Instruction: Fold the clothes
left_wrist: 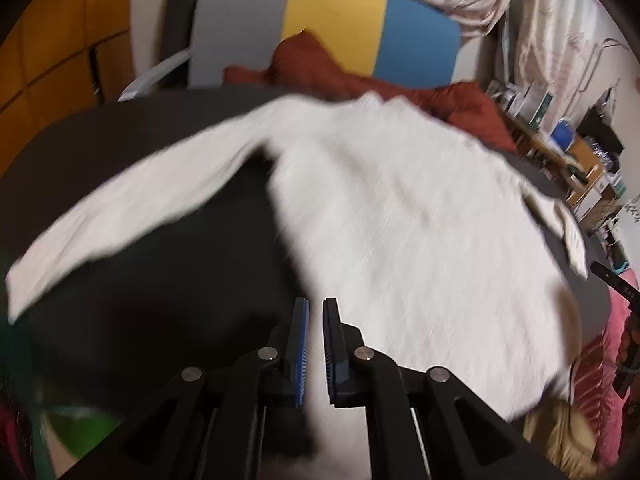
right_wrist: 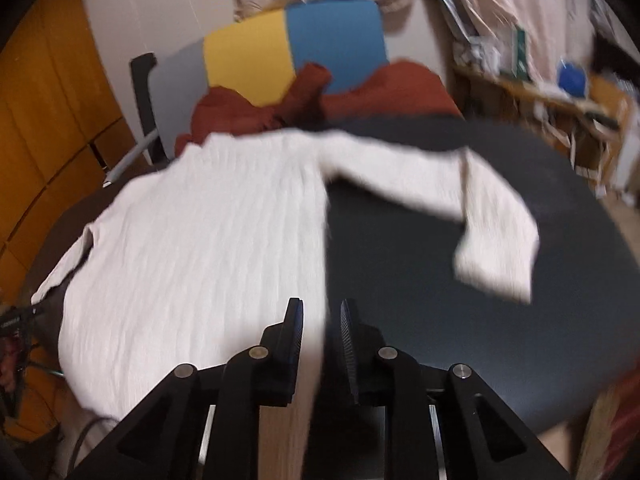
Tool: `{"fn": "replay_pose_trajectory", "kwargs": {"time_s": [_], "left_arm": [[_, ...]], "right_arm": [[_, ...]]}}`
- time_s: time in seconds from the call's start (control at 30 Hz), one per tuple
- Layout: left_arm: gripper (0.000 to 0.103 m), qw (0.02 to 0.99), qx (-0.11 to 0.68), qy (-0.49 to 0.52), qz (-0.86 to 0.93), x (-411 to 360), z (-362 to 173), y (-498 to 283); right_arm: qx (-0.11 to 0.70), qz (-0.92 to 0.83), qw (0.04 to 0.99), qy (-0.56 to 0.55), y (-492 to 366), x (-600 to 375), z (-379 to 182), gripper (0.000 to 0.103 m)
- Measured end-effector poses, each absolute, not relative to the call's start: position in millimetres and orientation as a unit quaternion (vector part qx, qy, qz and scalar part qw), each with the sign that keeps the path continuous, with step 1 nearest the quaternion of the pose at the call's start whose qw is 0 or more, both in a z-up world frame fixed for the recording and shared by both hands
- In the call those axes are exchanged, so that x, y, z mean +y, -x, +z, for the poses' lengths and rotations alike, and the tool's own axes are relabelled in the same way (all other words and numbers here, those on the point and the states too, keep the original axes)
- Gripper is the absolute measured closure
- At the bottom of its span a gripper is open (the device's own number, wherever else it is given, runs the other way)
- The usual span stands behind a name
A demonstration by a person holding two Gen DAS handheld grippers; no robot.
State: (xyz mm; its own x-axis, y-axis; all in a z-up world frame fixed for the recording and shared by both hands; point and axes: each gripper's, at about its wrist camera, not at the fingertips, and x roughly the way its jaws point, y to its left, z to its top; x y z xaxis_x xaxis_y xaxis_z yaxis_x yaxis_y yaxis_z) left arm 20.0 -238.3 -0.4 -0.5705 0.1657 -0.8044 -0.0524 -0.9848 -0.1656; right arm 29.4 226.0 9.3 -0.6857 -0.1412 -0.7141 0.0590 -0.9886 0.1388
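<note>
On the dark round surface [left_wrist: 168, 264] my white sweater [left_wrist: 400, 216] lies flat, its body unfolded; one sleeve [left_wrist: 120, 216] stretches out left, the other sleeve [right_wrist: 492, 224] is bent over at right. Folding has, I judge, barely begun. My left tool [left_wrist: 315, 312] is nearly pressed together on the hem; my right tool [right_wrist: 320, 312] sits narrowly parted, its grip on the hem uncertain. A rust-red garment [right_wrist: 400, 88] crowds the far rim before a yellow-and-blue chair [right_wrist: 296, 52].

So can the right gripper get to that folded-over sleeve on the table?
Probably yes. The sleeve lies in the open on the dark table, nothing between it and the right gripper. But the gripper already pinches the white sweater's hem.
</note>
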Motion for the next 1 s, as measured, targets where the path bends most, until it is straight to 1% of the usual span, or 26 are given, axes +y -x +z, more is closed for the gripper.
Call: {"fn": "replay_pose_trajectory", "kwargs": {"time_s": [0.03, 0.07, 0.13, 0.2, 0.3, 0.37, 0.43, 0.53, 0.6, 0.63, 0.67, 0.7, 0.73, 0.8, 0.87, 0.9, 0.93, 1.0], "left_arm": [[0.094, 0.063, -0.061, 0.454, 0.887, -230.0, 1.3, -4.9], [0.093, 0.060, -0.061, 0.448, 0.890, -220.5, 0.8, 12.6], [0.092, 0.054, -0.065, 0.440, 0.894, -207.7, -2.7, 38.3], [0.091, 0.037, -0.065, 0.440, 0.895, -191.9, -10.7, 64.7], [0.091, 0.015, -0.075, 0.460, 0.885, -182.5, -28.5, 100.7], [0.091, 0.000, -0.077, 0.474, 0.877, -180.5, -40.7, 109.1], [0.091, -0.010, -0.060, 0.478, 0.876, -183.3, -51.1, 111.8], [0.091, 0.007, -0.024, 0.452, 0.892, -184.6, -53.5, 109.2], [0.091, 0.013, 0.043, 0.435, 0.899, -173.0, -57.6, 106.9], [0.091, 0.007, 0.060, 0.432, 0.900, -168.4, -58.2, 107.8], [0.091, 0.002, 0.078, 0.429, 0.900, -163.8, -58.9, 108.8], [0.091, -0.003, 0.094, 0.427, 0.900, -159.4, -59.5, 109.9], [0.091, -0.010, 0.101, 0.425, 0.899, -156.8, -60.0, 112.6], [0.091, -0.022, 0.098, 0.424, 0.900, -153.4, -59.2, 118.8], [0.091, -0.019, 0.080, 0.420, 0.904, -152.4, -56.8, 122.2], [0.091, -0.015, 0.073, 0.418, 0.905, -151.3, -55.8, 124.4], [0.091, -0.006, 0.076, 0.414, 0.907, -148.6, -55.2, 124.8], [0.091, 0.003, 0.088, 0.409, 0.908, -143.1, -56.9, 126.0]], "right_arm": [[-0.035, -0.921, 0.059, -0.383, -14.3, 219.0, 15.6, 0.081], [-0.018, -0.923, 0.064, -0.380, 4.5, 210.1, 18.9, 0.079], [0.004, -0.924, 0.073, -0.376, 36.8, 195.5, 21.6, 0.064], [0.010, -0.920, 0.080, -0.384, 72.5, 178.0, 16.6, 0.056], [0.030, -0.912, 0.090, -0.399, 119.6, 147.8, 4.7, 0.056], [0.050, -0.908, 0.095, -0.404, 146.5, 127.1, -4.1, 0.056], [0.071, -0.906, 0.101, -0.404, 171.2, 107.3, -12.5, 0.056], [0.107, -0.905, 0.087, -0.403, 208.8, 86.6, -29.6, 0.056], [0.106, -0.898, 0.078, -0.419, 229.0, 86.0, -42.2, 0.056], [0.101, -0.893, 0.070, -0.434, 240.0, 88.8, -51.4, 0.056], [0.091, -0.891, 0.065, -0.441, 246.9, 95.0, -58.3, 0.052], [0.076, -0.894, 0.059, -0.438, 248.3, 103.9, -59.6, 0.043], [0.062, -0.897, 0.052, -0.435, 249.6, 112.7, -61.0, 0.040], [0.051, -0.898, 0.042, -0.435, 245.6, 127.9, -62.3, 0.040], [0.066, -0.898, 0.016, -0.434, 236.6, 143.6, -61.9, 0.041], [0.060, -0.898, 0.006, -0.435, 232.7, 151.4, -62.0, 0.041], [0.047, -0.899, -0.006, -0.435, 227.6, 163.3, -62.2, 0.040], [0.014, -0.901, -0.023, -0.433, 223.6, 185.0, -63.8, 0.035]]}}
